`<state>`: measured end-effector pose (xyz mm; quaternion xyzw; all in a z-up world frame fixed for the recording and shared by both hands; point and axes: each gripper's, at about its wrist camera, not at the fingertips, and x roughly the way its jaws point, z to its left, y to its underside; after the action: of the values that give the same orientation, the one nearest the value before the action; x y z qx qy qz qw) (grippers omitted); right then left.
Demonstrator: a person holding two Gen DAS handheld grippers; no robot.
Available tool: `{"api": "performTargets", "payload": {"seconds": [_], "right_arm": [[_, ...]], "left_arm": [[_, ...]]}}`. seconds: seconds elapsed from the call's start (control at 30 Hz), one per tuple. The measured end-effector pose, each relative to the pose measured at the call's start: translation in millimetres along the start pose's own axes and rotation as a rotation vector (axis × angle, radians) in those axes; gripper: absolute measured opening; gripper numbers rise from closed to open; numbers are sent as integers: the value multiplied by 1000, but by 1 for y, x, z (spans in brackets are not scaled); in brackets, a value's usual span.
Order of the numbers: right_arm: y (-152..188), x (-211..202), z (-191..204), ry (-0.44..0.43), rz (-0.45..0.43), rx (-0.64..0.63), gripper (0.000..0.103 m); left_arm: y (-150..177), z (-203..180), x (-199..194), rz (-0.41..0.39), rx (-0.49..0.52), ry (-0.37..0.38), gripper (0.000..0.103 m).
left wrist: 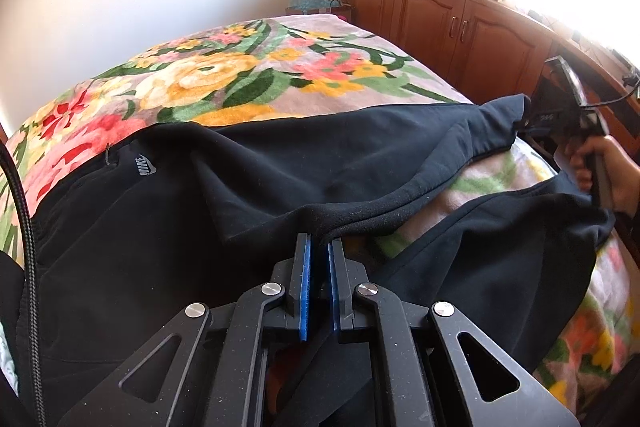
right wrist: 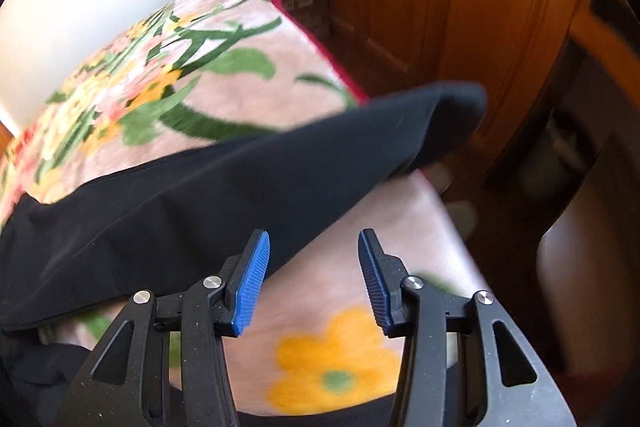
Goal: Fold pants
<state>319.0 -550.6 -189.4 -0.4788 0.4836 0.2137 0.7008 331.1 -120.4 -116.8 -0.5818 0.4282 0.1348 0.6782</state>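
Black pants with a small grey logo lie across a floral blanket. One leg stretches to the right and ends in a cuff. The other leg lies nearer, with blanket showing between them. My left gripper is shut on a ridge of black fabric along the far leg's near edge. My right gripper hangs open over bare blanket just right of the pants leg, with nothing between its blue pads. In the left wrist view a hand holds it beside the cuff.
The bed's floral blanket runs to a white wall. Wooden cabinets line the right side close to the bed edge, with clutter on top. A bag stands past the far corner. A black cable hangs at the left.
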Motion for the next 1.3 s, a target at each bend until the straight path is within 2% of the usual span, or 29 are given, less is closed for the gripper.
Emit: {"api": "performTargets", "payload": {"seconds": [0.17,0.2,0.23,0.27,0.37,0.47,0.53,0.67,0.73,0.8,0.87,1.0,1.13,1.23,1.3], "right_arm": [[2,24,1,-25,24,121,46],[-2,23,1,-45,11,135,32],[-7,22,3,-53,4,128,23],[-15,18,8,-29,-7,91,12],[-49,4,42,55,-54,-68,10],[-78,-11,92,7,-101,-142,9],[-86,-8,133,-54,-74,-224,9],[-59,3,214,-148,19,-432,10],[-45,6,223,-164,31,-467,12],[-36,2,218,-190,25,-467,24],[-30,-7,198,-201,4,-427,31],[-30,-13,168,-159,-24,-394,32],[-55,-7,150,-139,-50,-316,33],[-81,19,152,-175,-21,-240,37],[-95,45,162,-165,6,-226,41]], "left_arm": [[1,1,0,4,-1,3,8],[1,1,0,3,-5,5,8],[0,2,0,2,-6,7,8],[0,2,1,2,-5,8,8],[3,2,3,8,-5,6,8],[5,-1,6,22,4,4,8],[5,-2,7,26,8,3,8],[3,-1,8,32,6,6,8],[4,-1,9,34,8,6,8],[6,-2,9,33,13,4,8],[5,-3,10,34,14,6,8],[5,-2,11,34,14,11,8],[8,-1,14,38,15,14,8],[7,0,16,37,7,17,8],[7,1,18,36,-1,20,8]]}}
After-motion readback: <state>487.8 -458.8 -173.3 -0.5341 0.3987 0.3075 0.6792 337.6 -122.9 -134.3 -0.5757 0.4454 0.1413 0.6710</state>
